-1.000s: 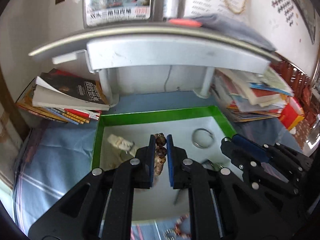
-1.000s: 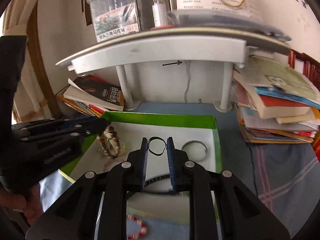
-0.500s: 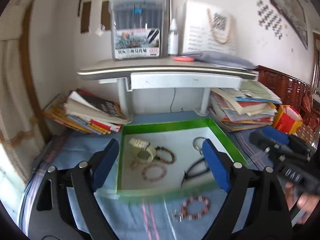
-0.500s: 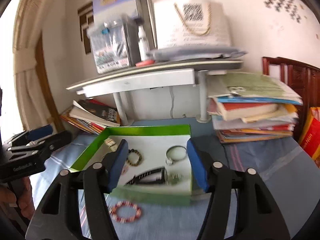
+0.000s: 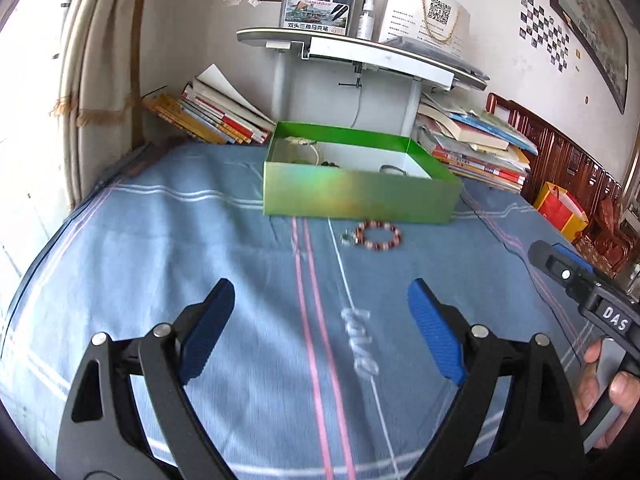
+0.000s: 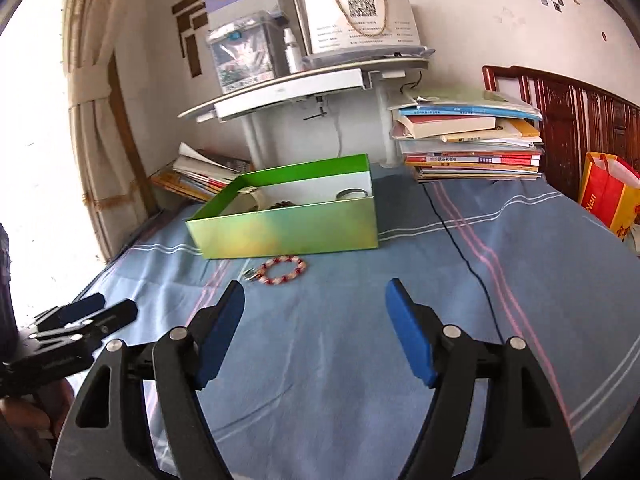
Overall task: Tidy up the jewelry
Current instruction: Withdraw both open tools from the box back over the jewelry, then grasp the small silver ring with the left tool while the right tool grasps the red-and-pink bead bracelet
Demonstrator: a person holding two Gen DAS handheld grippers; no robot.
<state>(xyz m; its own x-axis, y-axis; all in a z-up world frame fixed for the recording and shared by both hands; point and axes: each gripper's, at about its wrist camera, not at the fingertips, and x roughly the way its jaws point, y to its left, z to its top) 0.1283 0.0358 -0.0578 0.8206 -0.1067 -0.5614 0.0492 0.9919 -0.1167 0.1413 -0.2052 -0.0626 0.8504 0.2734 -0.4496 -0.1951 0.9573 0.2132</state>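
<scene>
A red and white beaded bracelet [image 5: 376,235] lies on the blue striped cloth [image 5: 208,248], just beside the near wall of the green box [image 5: 360,196], apart from it. Inside the box, a silver bangle [image 6: 352,193] sits at the far right and dark beads [image 6: 282,203] nearer the middle. Bare cloth stretches between the bracelet and me. My left gripper [image 5: 320,320] hovers low with jaws spread wide, empty. My right gripper [image 6: 314,328] is also spread wide, empty. Stacked books [image 6: 468,140] flank the box on the far right.
</scene>
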